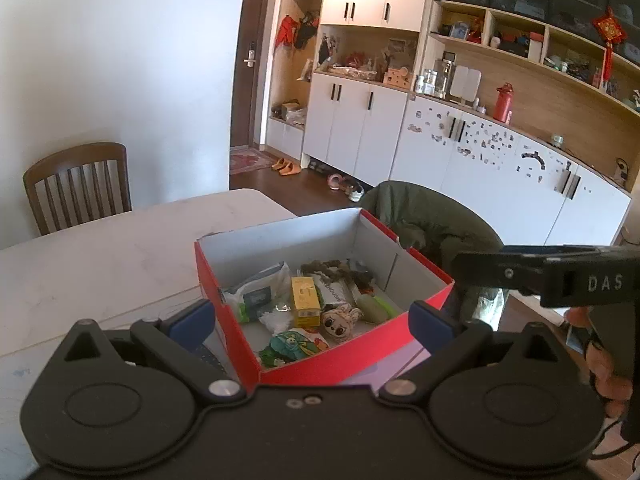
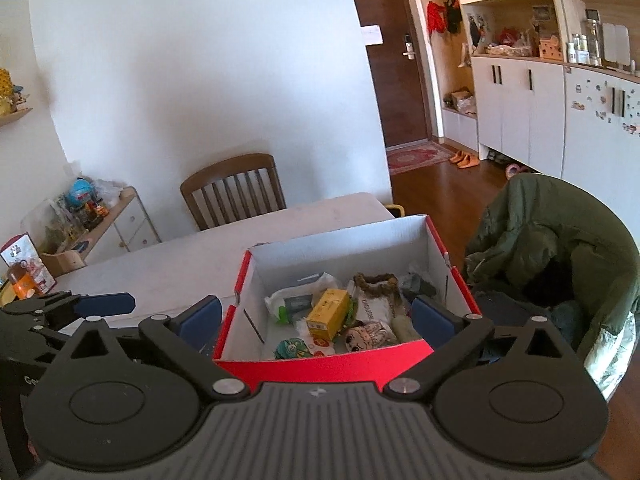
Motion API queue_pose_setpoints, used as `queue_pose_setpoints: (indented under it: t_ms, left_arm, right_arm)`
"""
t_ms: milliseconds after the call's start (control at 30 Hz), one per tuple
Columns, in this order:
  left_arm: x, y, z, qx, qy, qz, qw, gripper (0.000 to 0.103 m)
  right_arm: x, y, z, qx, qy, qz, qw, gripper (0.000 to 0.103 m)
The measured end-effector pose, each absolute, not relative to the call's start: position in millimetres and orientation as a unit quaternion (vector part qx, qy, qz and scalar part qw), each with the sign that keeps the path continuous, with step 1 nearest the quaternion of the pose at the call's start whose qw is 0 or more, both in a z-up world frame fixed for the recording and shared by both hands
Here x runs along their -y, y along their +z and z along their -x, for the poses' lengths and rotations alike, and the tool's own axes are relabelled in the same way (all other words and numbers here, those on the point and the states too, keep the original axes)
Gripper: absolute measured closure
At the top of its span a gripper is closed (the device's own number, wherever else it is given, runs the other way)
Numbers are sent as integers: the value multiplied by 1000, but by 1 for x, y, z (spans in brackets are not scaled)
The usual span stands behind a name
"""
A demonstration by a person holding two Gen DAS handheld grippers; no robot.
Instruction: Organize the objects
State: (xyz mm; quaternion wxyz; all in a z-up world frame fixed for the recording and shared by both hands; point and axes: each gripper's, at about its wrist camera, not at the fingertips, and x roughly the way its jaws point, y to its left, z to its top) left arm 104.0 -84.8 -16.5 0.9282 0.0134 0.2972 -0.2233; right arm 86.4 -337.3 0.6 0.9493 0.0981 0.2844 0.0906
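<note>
A red shoebox (image 1: 320, 368) with a white inside stands on the pale table (image 1: 100, 264). It holds a yellow carton (image 1: 305, 301), a wipes pack (image 1: 256, 294), a doll-face plush (image 1: 338, 320), a green cartoon packet (image 1: 292, 346) and a brown braided rope (image 1: 336, 270). My left gripper (image 1: 312, 320) is open, its blue pads (image 1: 192, 320) either side of the box's near corner. My right gripper (image 2: 318, 318) is open too, and hovers over the box's (image 2: 320, 360) near wall above the yellow carton (image 2: 328, 314) and plush (image 2: 362, 338). Neither holds anything.
A chair draped with a green jacket (image 2: 552, 248) stands right of the table. A wooden chair (image 2: 234, 190) is at the far side. A low shelf with toys (image 2: 84, 208) stands at the left. White cabinets (image 1: 480, 152) line the back wall. A hand (image 1: 608, 368) holds the right tool.
</note>
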Motion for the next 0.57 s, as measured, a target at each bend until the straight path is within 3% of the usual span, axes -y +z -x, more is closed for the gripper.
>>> queue_pose_setpoints:
  t_ms: [567]
  left_arm:
    - [82,-22,-107,-308,-226,-14,924,1]
  right_arm:
    - [333,-6,-78,-287,57,-97,951,1]
